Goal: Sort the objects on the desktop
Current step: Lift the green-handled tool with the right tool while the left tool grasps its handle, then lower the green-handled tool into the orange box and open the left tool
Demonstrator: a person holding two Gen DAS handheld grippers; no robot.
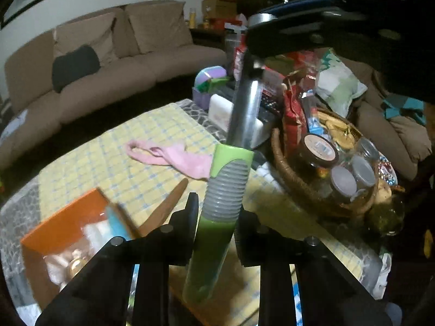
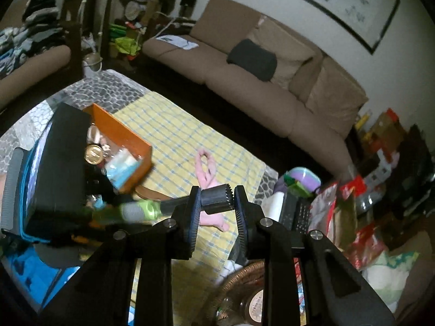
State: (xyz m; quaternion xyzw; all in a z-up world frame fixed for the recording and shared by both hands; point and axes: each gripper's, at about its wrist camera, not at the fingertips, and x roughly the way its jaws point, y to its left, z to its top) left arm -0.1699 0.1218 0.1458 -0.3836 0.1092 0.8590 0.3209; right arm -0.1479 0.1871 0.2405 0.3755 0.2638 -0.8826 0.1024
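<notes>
My left gripper (image 1: 214,225) is shut on the green end of a long tool (image 1: 224,184) with a green and grey ribbed handle and a metal shaft. The tool is held above the table. My right gripper (image 2: 217,202) is shut on the tool's black toothed end (image 2: 217,198); its green handle (image 2: 136,212) runs off to the left. The right gripper also shows in the left wrist view (image 1: 312,30), at the top of the shaft. An orange box (image 1: 65,222) with several small items sits at the table's left; it also shows in the right wrist view (image 2: 122,135).
A pink cloth (image 1: 174,157) lies on the yellow checked tablecloth (image 1: 108,157). A wooden utensil (image 1: 165,206) lies by the box. A wicker basket (image 1: 312,184) with jars and snack packs stands at the right. A white box (image 1: 220,111) and a purple container (image 1: 209,78) stand behind. A beige sofa (image 1: 108,62) is beyond.
</notes>
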